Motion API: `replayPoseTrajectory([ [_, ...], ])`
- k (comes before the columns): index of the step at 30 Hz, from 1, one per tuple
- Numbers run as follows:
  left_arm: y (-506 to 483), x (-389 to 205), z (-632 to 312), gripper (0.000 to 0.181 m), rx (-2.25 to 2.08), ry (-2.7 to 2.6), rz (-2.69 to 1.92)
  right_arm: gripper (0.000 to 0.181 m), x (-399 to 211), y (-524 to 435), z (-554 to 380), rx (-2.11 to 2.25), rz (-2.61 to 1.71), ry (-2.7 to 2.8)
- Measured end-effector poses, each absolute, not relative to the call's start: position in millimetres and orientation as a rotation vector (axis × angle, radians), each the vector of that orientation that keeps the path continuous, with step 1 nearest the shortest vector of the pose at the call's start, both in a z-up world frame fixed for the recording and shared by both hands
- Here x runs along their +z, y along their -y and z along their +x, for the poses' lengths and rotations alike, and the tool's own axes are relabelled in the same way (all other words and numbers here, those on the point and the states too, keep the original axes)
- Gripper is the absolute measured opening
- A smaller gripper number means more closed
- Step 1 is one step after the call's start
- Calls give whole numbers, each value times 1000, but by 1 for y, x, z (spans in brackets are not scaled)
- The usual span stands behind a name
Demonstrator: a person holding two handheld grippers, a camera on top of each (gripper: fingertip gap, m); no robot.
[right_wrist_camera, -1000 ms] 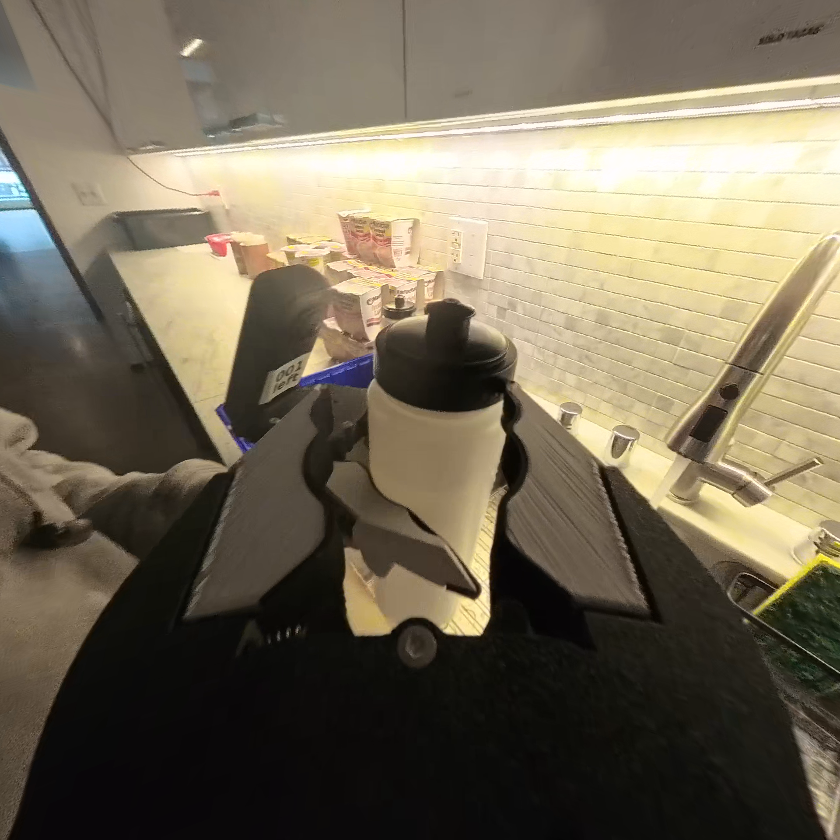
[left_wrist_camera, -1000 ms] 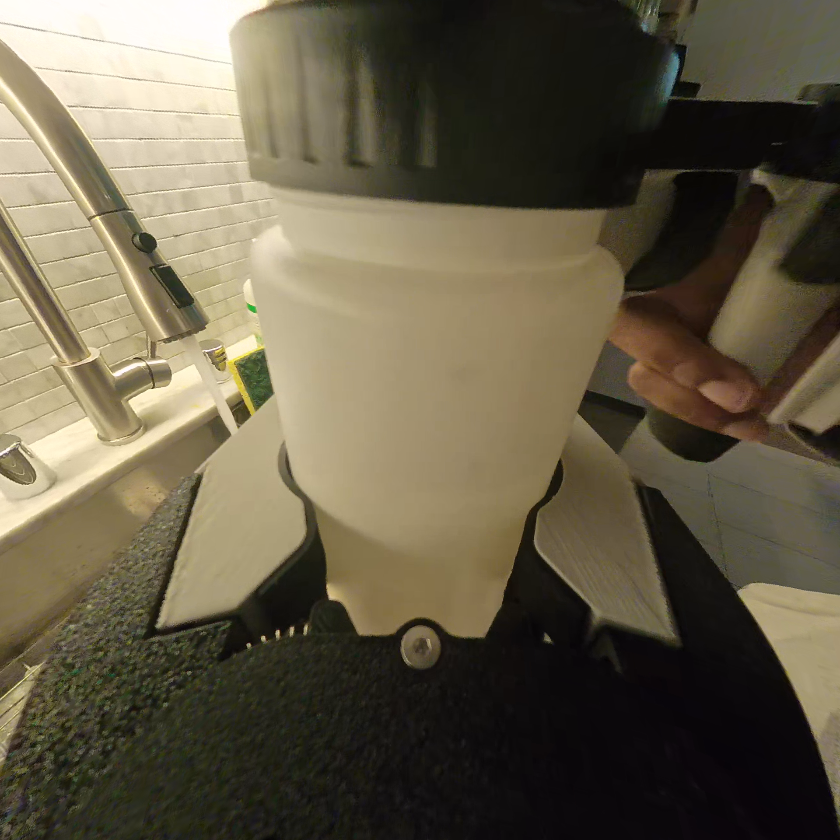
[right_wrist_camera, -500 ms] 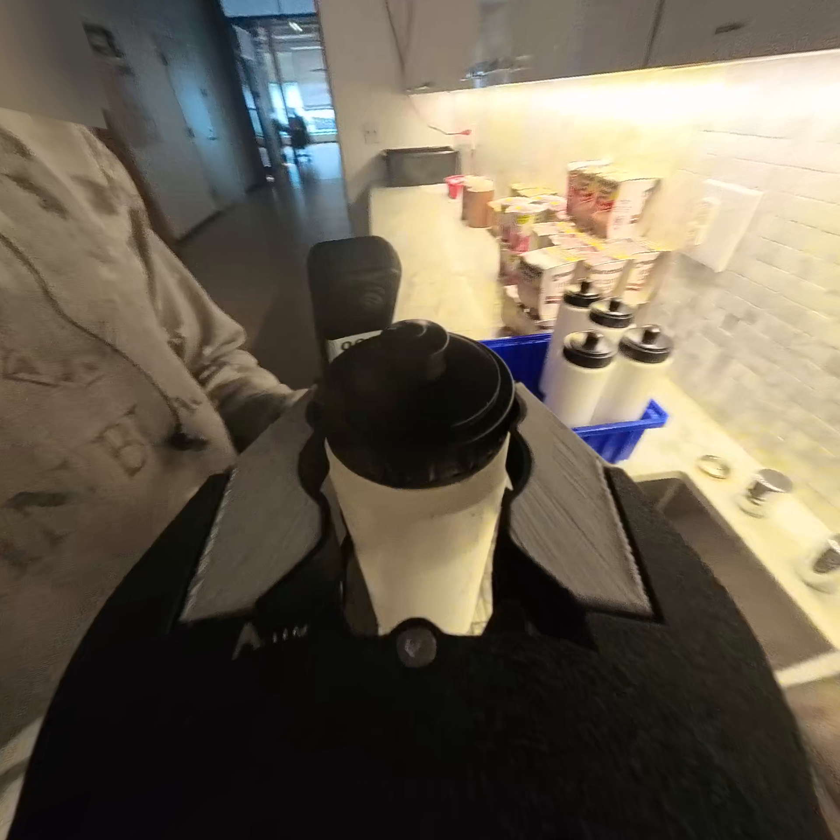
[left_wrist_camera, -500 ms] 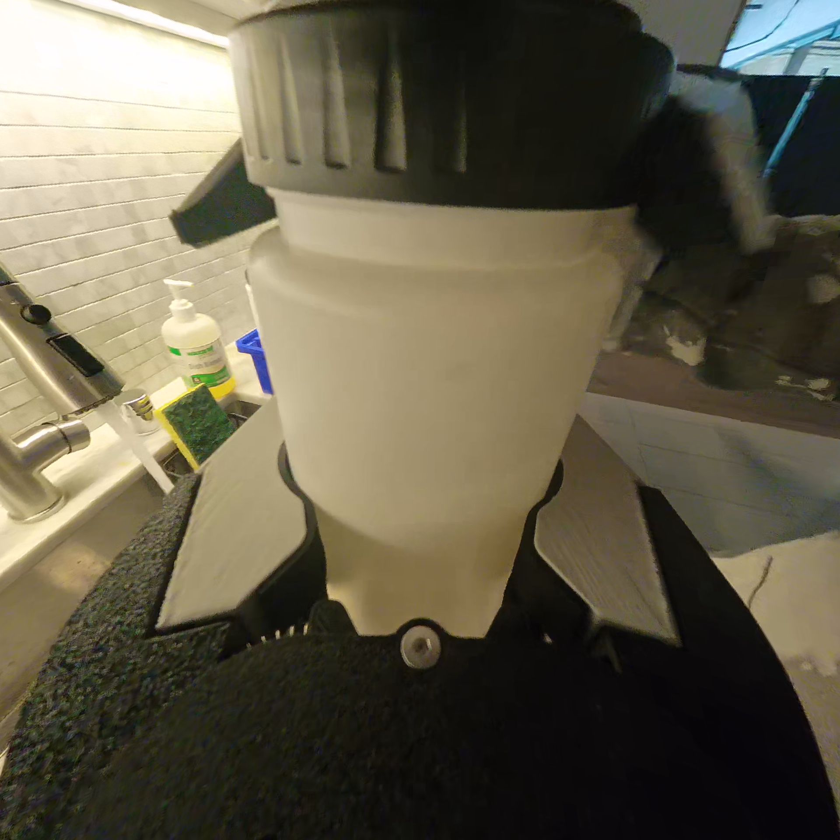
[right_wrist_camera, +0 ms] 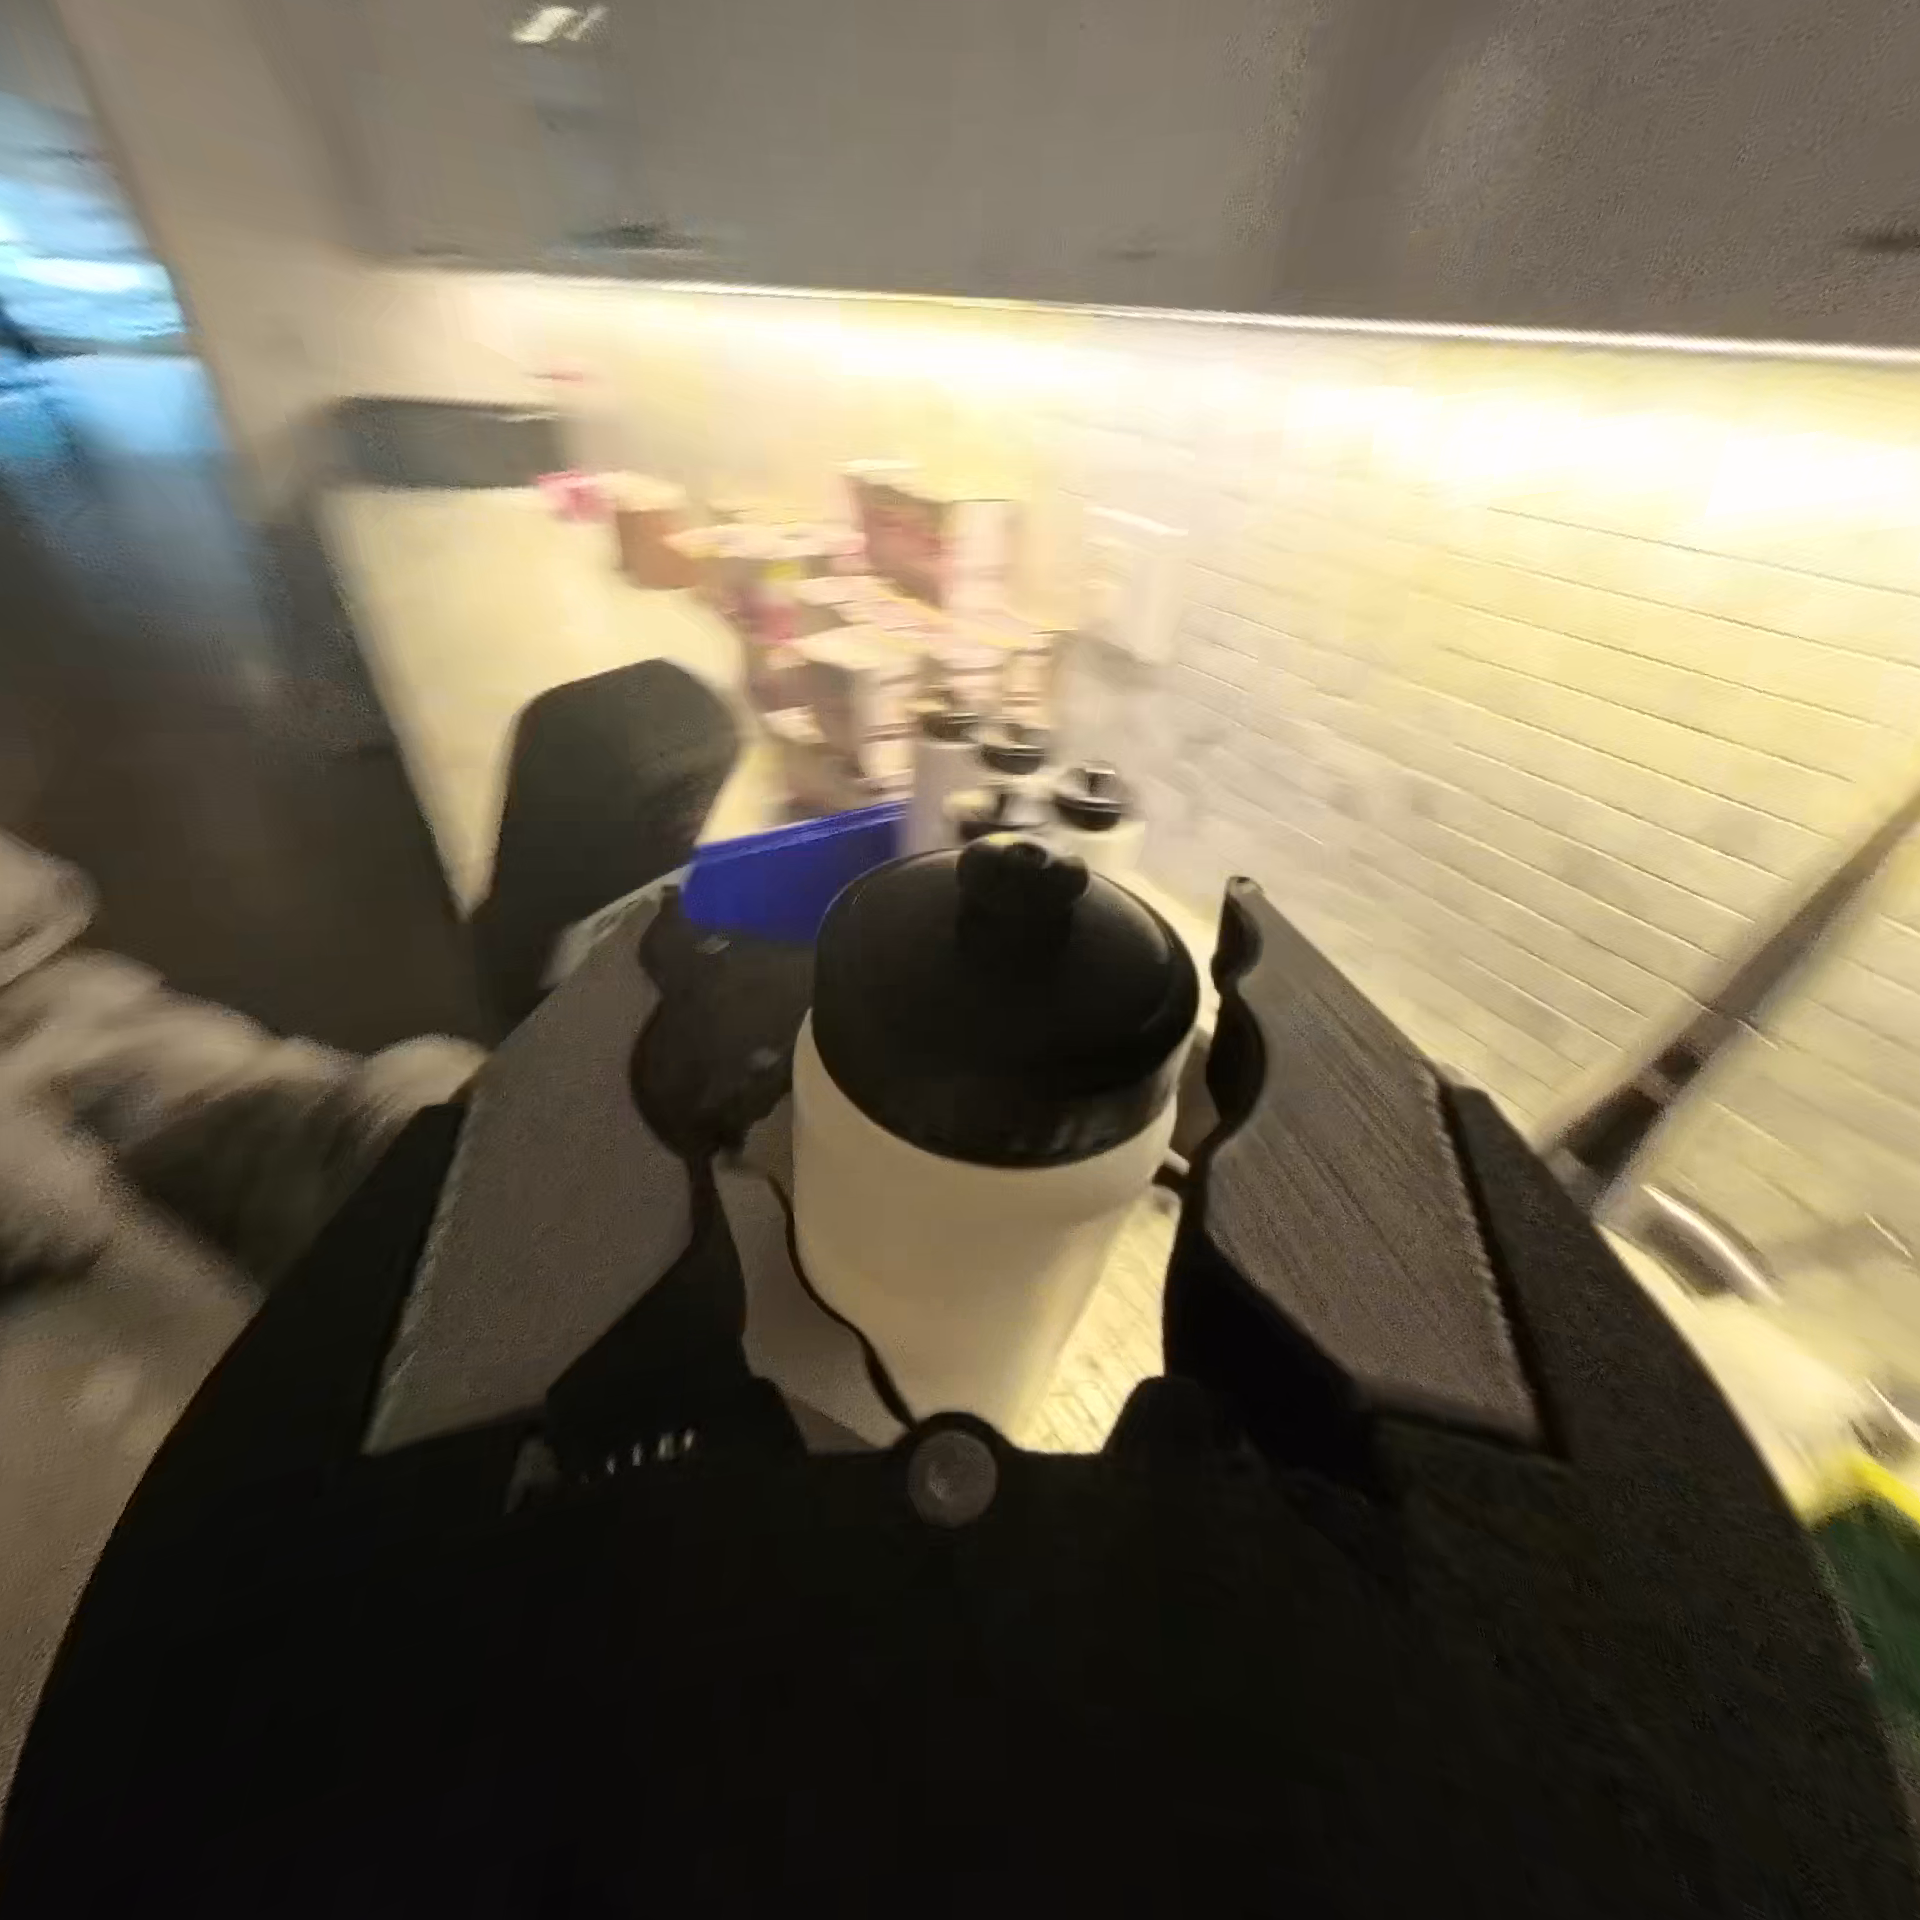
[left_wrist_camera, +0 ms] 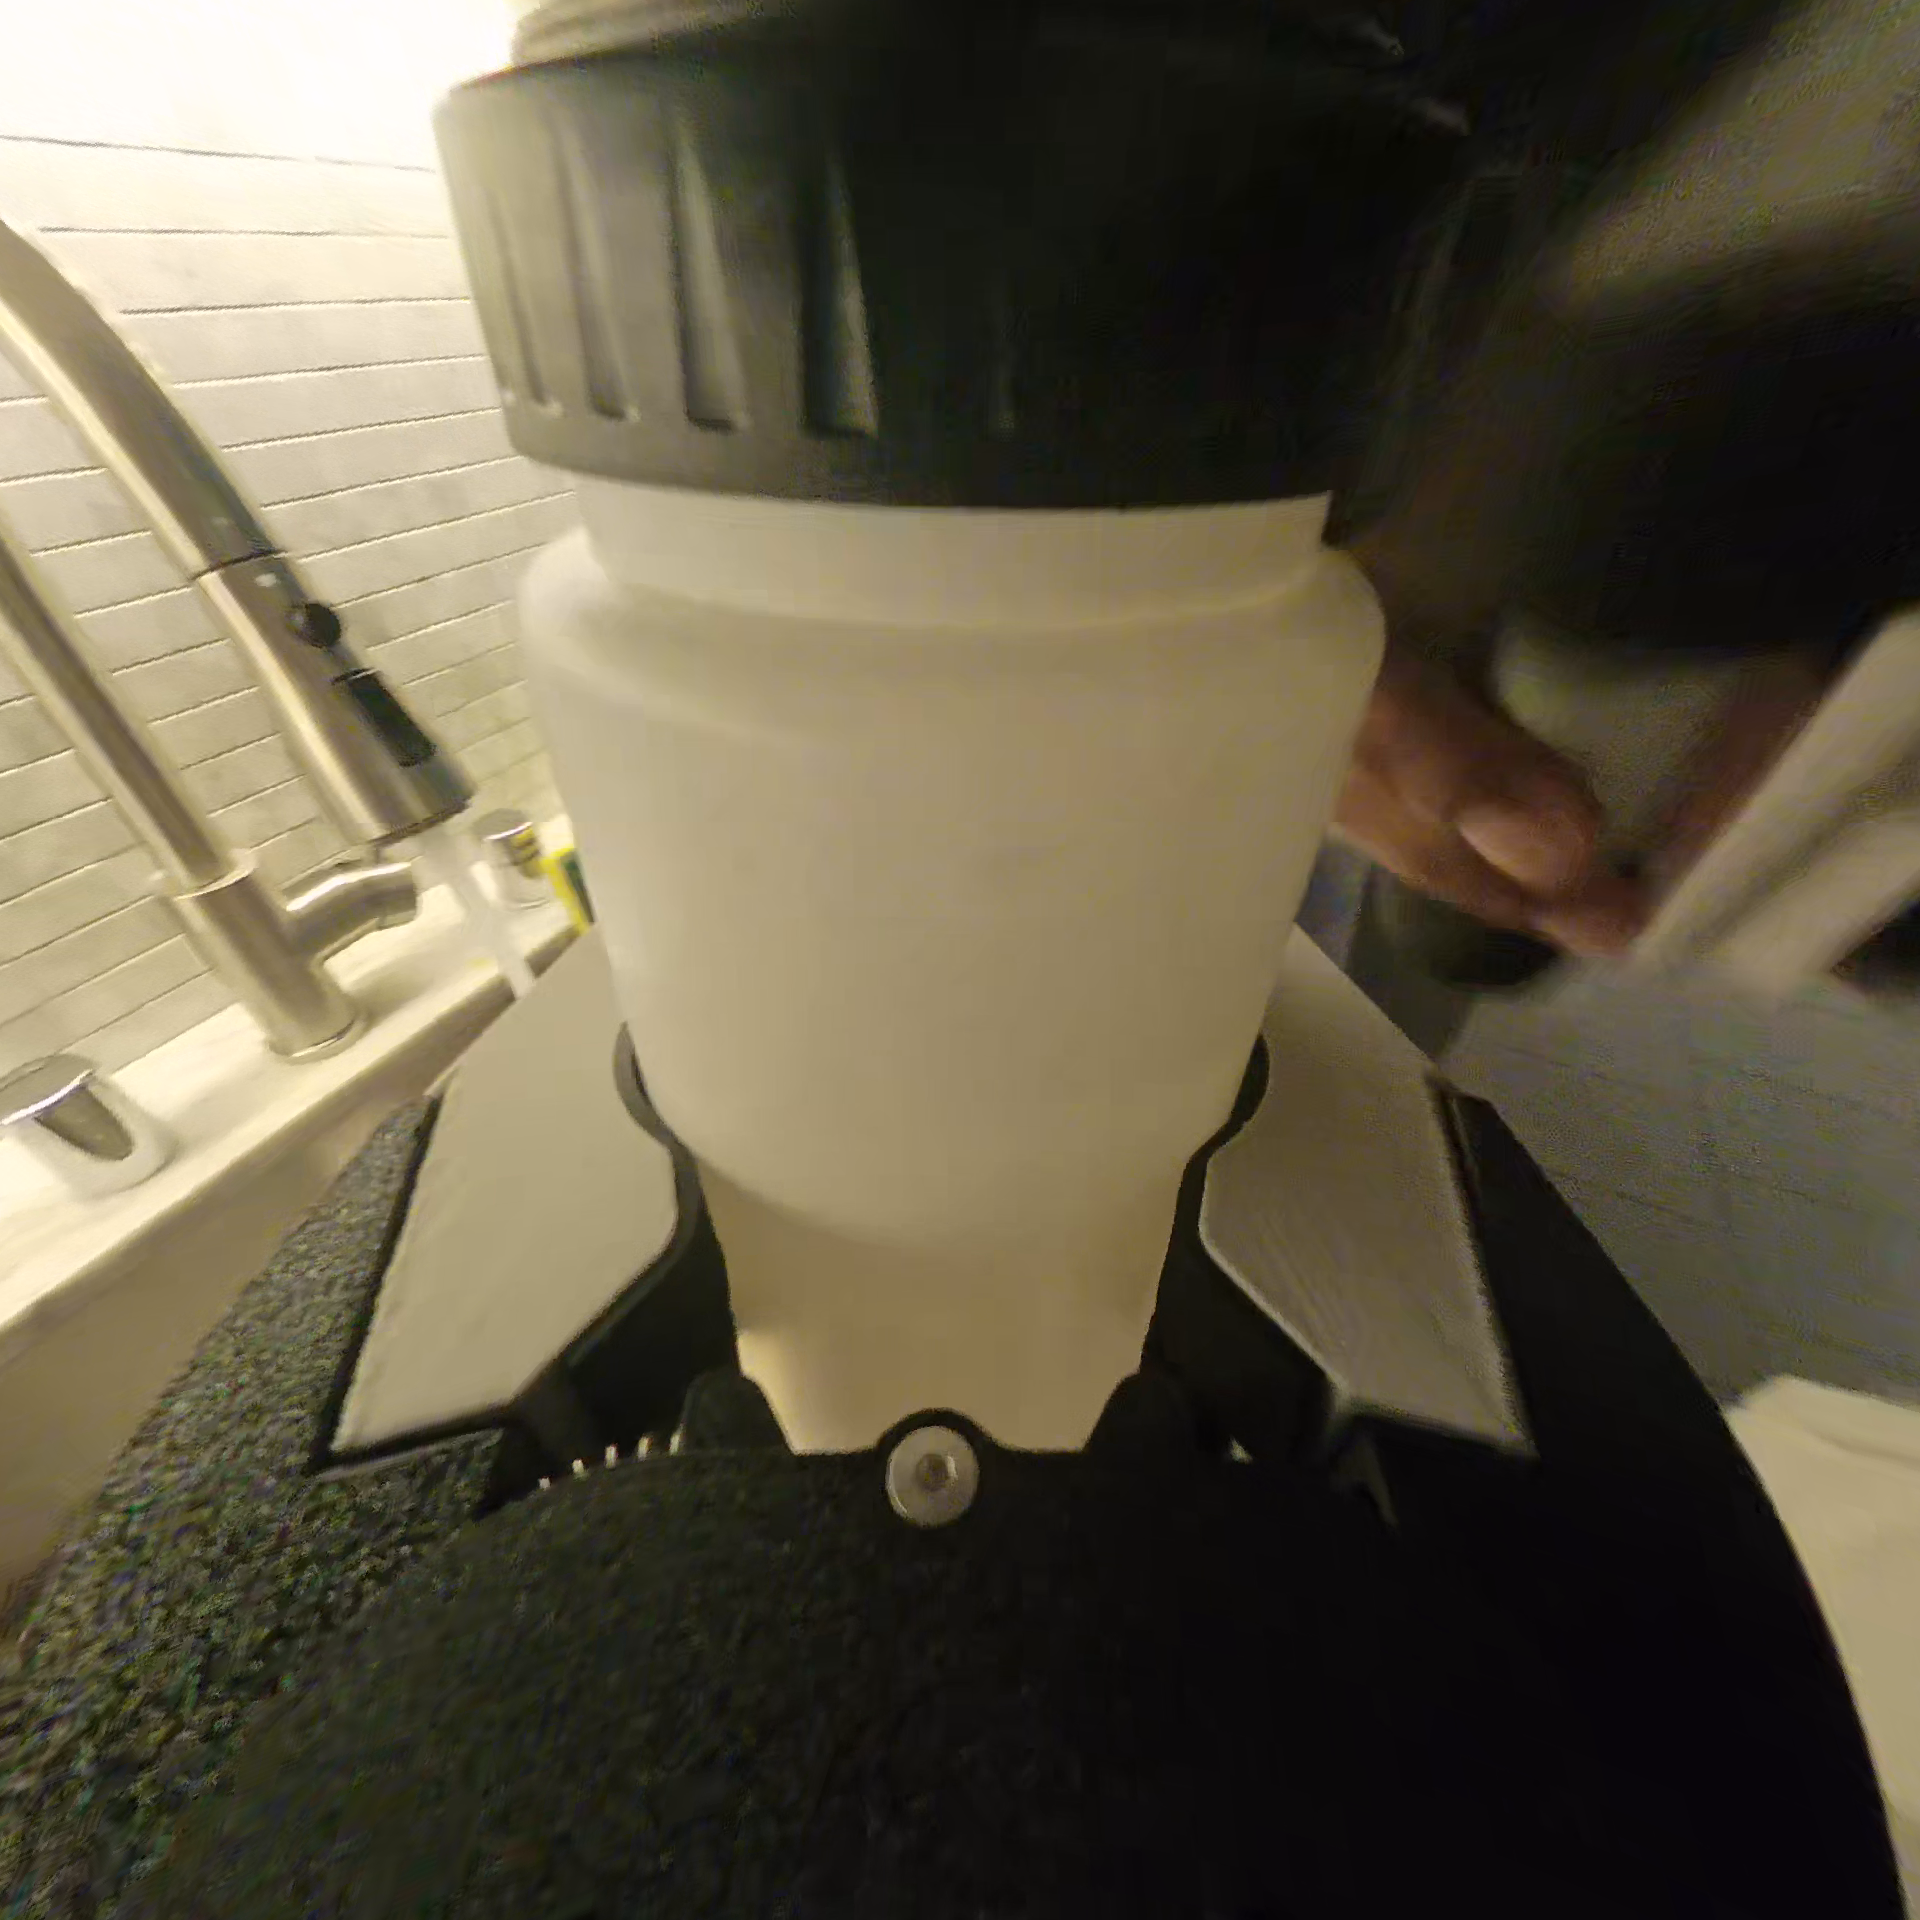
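Observation:
My left gripper (left_wrist_camera: 940,1049) is shut on the body of a white plastic bottle (left_wrist_camera: 935,831) with a ribbed black screw cap (left_wrist_camera: 883,291), holding it upright. In the right wrist view the same bottle (right_wrist_camera: 935,1247) and its black cap (right_wrist_camera: 997,1029) with a spout sit between the fingers of my right gripper (right_wrist_camera: 951,904). Those jaws stand open around the cap: the right finger is close to it and there is a gap on the left. A hand (left_wrist_camera: 1475,831) on the right tool shows beside the bottle. Both views are motion-blurred.
A steel faucet (left_wrist_camera: 239,623) runs water (left_wrist_camera: 488,914) into the sink by a tiled wall. A blue bin (right_wrist_camera: 790,873) with several capped bottles (right_wrist_camera: 1081,800) and cartons (right_wrist_camera: 883,623) stand on the counter. A green sponge (right_wrist_camera: 1870,1558) and a sleeve (right_wrist_camera: 156,1122) are nearby.
Both views have swung back toward the faucet and tiled wall. The cap filled the right fingers' gap half a second ago; now it looks smaller, with space on the left.

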State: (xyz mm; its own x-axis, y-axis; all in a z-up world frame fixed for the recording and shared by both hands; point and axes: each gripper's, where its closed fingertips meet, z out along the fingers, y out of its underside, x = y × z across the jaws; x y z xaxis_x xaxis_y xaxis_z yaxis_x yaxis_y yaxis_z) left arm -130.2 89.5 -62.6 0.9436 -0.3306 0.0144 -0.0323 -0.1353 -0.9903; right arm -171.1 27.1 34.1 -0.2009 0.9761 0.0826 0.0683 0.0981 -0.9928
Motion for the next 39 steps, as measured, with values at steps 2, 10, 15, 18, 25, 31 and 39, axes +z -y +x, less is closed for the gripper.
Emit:
replayPoseTrajectory([
  [2, -80, -59, -116, 104, -347, -386, -1673, 97, 30, -14, -160, 1391, -973, 1743],
  [10, -64, -42, -97, 103, -486, -440, -1632, 79, 38, 2, -164, 1658, -954, 1760],
  [15, -81, -61, -133, 104, -251, -270, -1736, 78, 20, -39, -186, 1152, -1379, 1185],
  [18, -81, -65, -132, 105, -300, -248, -1734, 82, 14, -38, -187, 962, -1359, 1240],
  [25, -56, -48, -104, 103, -507, -481, -1663, 92, 46, 14, -154, 1600, -819, 1932],
  [31, -47, -38, -93, 103, -572, -507, -1622, 71, 54, 15, -154, 1641, -822, 1834],
  [39, -52, -46, -90, 103, -517, -518, -1650, 85, 43, 6, -156, 1448, -940, 1692],
])
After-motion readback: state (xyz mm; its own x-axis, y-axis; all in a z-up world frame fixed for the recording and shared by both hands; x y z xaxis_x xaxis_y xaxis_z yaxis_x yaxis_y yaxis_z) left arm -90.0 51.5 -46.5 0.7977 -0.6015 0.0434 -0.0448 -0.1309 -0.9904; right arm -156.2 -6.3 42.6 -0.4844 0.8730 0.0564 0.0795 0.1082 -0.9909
